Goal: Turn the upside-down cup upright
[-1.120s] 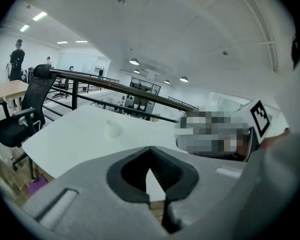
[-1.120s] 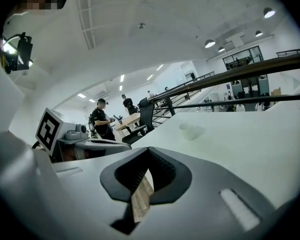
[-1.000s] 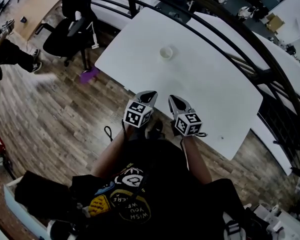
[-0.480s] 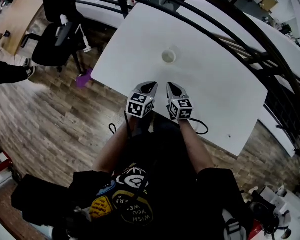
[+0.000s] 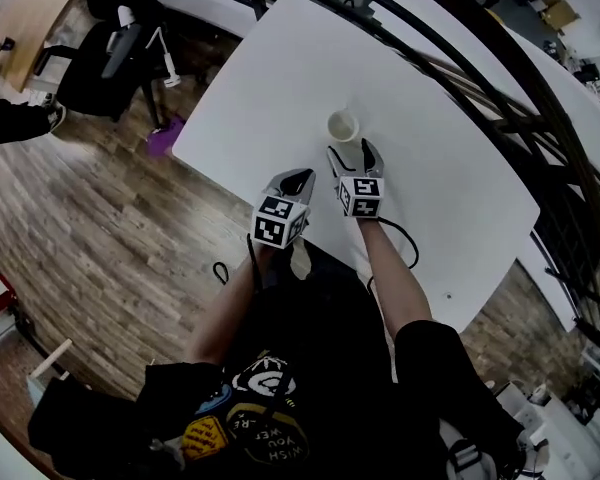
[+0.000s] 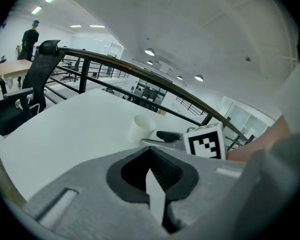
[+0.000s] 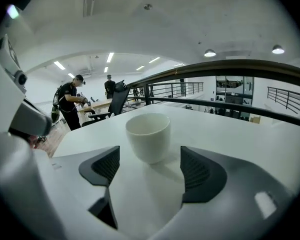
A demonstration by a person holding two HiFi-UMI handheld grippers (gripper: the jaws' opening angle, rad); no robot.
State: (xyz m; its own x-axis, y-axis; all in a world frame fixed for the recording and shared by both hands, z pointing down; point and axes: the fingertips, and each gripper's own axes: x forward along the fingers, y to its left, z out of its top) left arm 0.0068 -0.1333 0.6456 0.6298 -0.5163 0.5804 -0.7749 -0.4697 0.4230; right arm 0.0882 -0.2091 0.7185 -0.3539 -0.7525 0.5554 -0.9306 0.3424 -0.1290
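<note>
Smooth round white cup [image 7: 148, 136] on matte white table [image 5: 280, 88] – right gripper [image 7: 150, 168] jaws just opening, cup just beyond its ribbed black pads [image 7: 196, 170], left gripper [image 6: 152, 171] closed, empty

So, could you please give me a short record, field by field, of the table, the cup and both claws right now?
table: white table, bearing the cup
cup: white cup, standing on the table, wider end up, rim seemingly open upward
right claw: right claw open, its jaws have just been opening; the cup sits just ahead of the tips, untouched
left claw: left claw shut, nothing in it, held back near the table's near edge
task status: cup not gripped yet
</note>
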